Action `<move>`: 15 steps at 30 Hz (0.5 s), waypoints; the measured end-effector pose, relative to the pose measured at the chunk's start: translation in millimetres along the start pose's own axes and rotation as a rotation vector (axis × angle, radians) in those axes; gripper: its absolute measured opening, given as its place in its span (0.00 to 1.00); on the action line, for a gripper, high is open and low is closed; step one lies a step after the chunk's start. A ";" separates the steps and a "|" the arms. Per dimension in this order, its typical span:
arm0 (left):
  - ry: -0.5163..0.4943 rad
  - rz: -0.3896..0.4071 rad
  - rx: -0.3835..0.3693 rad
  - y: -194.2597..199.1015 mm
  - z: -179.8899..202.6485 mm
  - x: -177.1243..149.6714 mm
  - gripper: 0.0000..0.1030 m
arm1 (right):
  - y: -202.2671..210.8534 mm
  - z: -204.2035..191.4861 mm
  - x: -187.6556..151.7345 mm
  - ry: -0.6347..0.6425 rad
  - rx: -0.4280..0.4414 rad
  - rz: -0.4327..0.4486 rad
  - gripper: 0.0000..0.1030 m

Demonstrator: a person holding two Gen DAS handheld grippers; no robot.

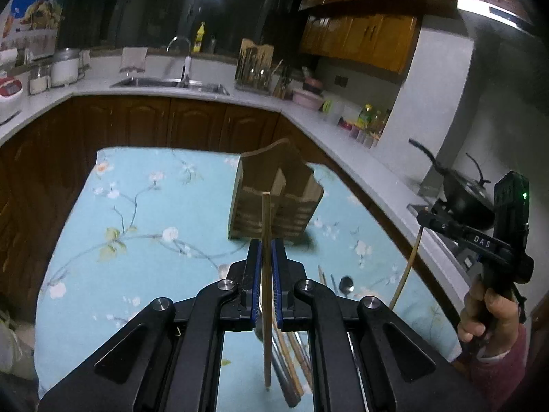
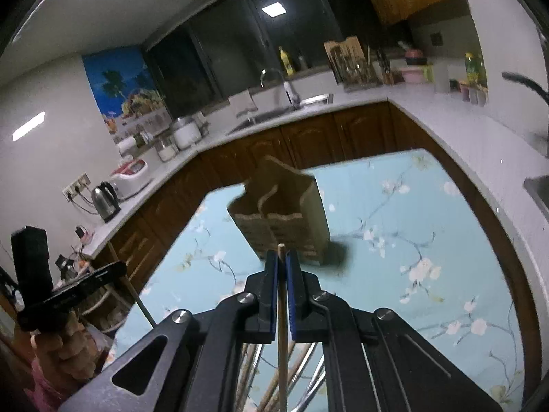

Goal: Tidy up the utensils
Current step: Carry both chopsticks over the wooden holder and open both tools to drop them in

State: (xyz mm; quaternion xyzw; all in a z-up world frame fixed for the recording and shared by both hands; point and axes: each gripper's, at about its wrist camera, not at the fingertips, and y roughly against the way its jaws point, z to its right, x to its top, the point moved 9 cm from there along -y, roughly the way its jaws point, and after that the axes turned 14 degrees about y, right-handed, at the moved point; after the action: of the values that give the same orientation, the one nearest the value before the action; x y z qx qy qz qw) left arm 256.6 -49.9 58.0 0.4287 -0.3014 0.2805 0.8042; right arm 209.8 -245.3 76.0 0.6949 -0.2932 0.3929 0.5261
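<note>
in each hand i pinch one wooden chopstick: my left gripper (image 1: 267, 250) is pressed on the left chopstick (image 1: 266, 292), my right gripper (image 2: 282, 262) on the right chopstick (image 2: 282, 336). the wooden holder (image 1: 274, 195) stands ahead on the flowered tablecloth (image 1: 144, 213); more utensils (image 1: 345, 285) lie below. i should aim each tip over a compartment, lower straight, then release. only "das" is readable, on the other gripper.

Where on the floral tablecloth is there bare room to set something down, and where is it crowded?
Bare: the tablecloth left of the wooden utensil holder, toward the cabinets, and the stretch to the holder's right. Crowded: the near edge under both grippers, where the loose utensils lie.
</note>
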 end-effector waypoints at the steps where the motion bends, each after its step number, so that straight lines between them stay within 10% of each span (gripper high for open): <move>1: -0.003 0.012 -0.002 1.2 1.9 5.8 0.05 | 2.3 0.0 7.1 0.003 0.000 0.015 0.05; 15: -0.008 0.193 -0.039 -8.3 24.7 86.7 0.05 | -3.6 2.3 100.8 0.036 -0.044 0.223 0.05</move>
State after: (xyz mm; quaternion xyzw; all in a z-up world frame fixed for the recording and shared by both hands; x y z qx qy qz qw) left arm 313.7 -58.3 127.7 0.3830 -0.3500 0.3488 0.7805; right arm 265.7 -245.9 160.1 0.6391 -0.3679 0.4547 0.4995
